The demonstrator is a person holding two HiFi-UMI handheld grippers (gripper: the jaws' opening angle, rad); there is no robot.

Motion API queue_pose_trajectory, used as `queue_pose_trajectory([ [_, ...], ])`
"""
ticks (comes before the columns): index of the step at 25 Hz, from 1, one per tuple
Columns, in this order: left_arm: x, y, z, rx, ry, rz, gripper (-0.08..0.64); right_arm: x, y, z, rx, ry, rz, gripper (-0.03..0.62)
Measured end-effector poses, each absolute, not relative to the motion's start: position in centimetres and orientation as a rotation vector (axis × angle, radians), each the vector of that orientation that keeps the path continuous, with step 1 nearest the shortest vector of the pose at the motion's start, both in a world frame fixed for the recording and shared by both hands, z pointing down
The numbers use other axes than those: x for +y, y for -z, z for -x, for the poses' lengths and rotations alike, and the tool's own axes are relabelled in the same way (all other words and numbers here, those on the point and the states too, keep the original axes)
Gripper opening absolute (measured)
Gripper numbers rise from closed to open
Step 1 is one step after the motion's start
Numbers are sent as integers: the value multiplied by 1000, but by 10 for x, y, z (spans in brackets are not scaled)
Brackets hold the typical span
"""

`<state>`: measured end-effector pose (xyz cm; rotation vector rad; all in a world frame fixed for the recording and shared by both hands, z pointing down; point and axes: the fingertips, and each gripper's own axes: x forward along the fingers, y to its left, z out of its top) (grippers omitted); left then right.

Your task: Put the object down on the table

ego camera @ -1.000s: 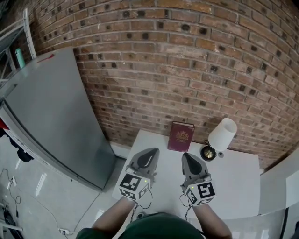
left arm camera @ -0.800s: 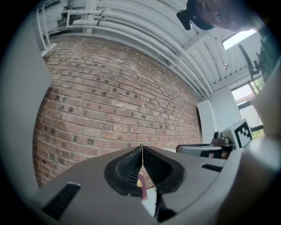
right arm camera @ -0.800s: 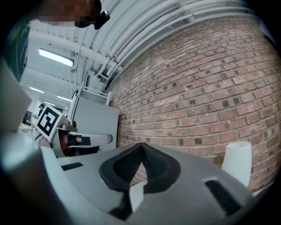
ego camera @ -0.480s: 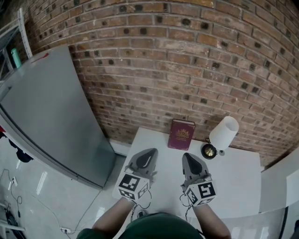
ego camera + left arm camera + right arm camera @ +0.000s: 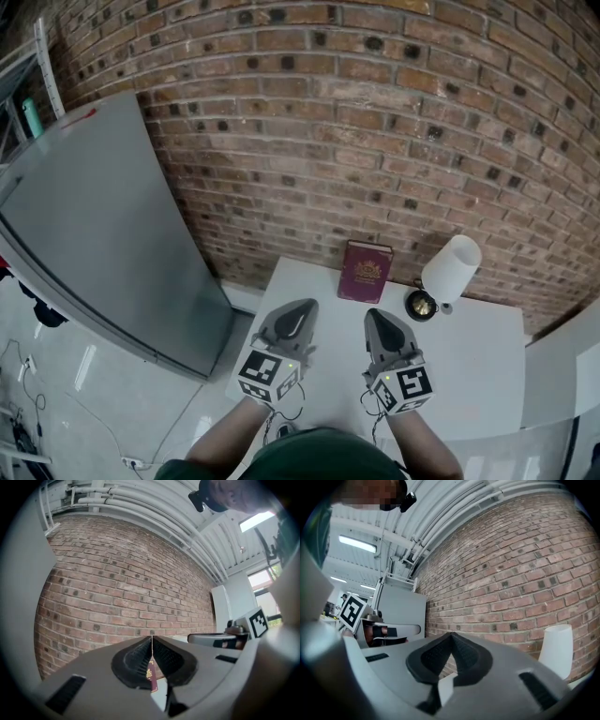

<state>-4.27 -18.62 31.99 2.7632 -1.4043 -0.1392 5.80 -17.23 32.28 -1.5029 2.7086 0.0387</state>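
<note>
Maroon hardcover book with gold crest (image 5: 366,273): in neither claw. It stands upright at the far edge of the white desk (image 5: 469,361), just above frame centre.

Nearest, lower centre of head view: left claw (image 5: 305,306) and right claw (image 5: 374,314), side by side over the desk. Both are pinched fully together with nothing between them.

Farther, just right of the book: white cylindrical lamp (image 5: 450,269).

Behind everything: red brick wall (image 5: 375,141).

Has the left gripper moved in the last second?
No. The left gripper keeps the same gap to the maroon book.
</note>
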Motion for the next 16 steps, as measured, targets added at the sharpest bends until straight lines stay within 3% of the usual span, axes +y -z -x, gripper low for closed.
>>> queue_pose_trajectory([
  [16, -195, -329, 47, -1410, 107, -2760, 11, -176, -324, -59, 2708, -48, 1526, 2],
])
